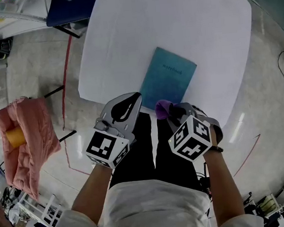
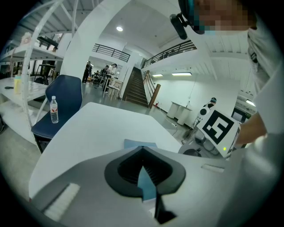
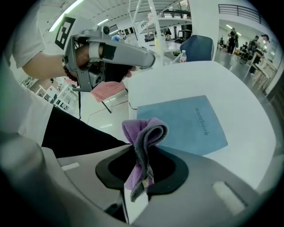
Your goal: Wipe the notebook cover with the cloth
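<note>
Notebook (image 1: 168, 77) lies flat mid-frame; right gripper (image 1: 168, 111) clamps the cloth (image 3: 144, 137), folded as a wiping pad, while left gripper (image 1: 136, 97) is closed and empty.

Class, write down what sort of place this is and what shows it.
Probably a large open lab or workshop hall: a staircase, a railed gallery above, a white table, and people gathered far off.

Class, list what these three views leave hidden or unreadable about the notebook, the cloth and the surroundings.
Notebook, left gripper view: mostly hidden by the left gripper.
Cloth, head view: only a purple tip shows past the right gripper.
Cover print, head view: too small to read.
Orange object on pink fabric, head view: too small to identify.
</note>
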`<action>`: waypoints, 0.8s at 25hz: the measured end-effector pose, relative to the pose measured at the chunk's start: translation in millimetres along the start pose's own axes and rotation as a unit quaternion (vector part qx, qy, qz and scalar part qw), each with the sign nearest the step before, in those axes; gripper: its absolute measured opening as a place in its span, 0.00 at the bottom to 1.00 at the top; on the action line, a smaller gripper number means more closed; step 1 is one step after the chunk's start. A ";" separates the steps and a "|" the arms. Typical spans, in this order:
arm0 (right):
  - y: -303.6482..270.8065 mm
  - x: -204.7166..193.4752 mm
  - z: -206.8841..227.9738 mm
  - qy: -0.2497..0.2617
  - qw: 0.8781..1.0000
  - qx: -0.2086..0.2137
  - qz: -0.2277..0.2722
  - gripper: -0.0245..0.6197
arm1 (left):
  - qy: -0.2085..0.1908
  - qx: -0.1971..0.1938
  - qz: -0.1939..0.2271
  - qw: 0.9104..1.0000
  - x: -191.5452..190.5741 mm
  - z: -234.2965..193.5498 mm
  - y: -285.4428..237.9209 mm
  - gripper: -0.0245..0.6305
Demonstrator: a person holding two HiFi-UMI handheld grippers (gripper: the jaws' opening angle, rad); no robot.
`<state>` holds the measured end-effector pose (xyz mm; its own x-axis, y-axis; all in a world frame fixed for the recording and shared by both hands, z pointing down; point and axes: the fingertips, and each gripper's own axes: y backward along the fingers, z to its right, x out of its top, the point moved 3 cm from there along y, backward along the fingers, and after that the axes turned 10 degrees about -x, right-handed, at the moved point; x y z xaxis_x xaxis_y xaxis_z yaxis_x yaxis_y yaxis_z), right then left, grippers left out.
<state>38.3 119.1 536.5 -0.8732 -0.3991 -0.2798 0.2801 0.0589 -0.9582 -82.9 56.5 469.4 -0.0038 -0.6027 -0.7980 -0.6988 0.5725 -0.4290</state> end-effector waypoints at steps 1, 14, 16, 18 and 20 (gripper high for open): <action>2.0 0.5 2.5 -0.003 1.000 -0.003 0.004 0.20 | 0.000 0.001 0.000 1.000 -0.4 -0.7 -0.4 0.04; 15.6 16.8 48.6 -0.032 0.998 -0.043 0.029 0.20 | -0.004 0.004 -0.002 1.000 7.6 -15.8 1.8 0.04; 16.3 17.9 56.3 -0.039 0.998 -0.048 0.030 0.20 | -0.003 0.005 -0.001 1.000 10.2 -19.7 1.3 0.04; 15.8 19.2 64.5 -0.044 0.997 -0.053 0.028 0.20 | -0.002 0.006 0.000 1.000 12.7 -23.8 1.1 0.04; 15.0 22.1 73.0 -0.047 0.997 -0.060 0.027 0.20 | -0.001 0.005 -0.001 1.000 14.6 -28.0 1.2 0.04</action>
<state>52.3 44.4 520.3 -0.8152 -0.4767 -0.3289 0.2708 0.1884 -0.9440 -103.8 32.8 469.1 -0.0009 -0.6022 -0.7983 -0.6917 0.5769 -0.4344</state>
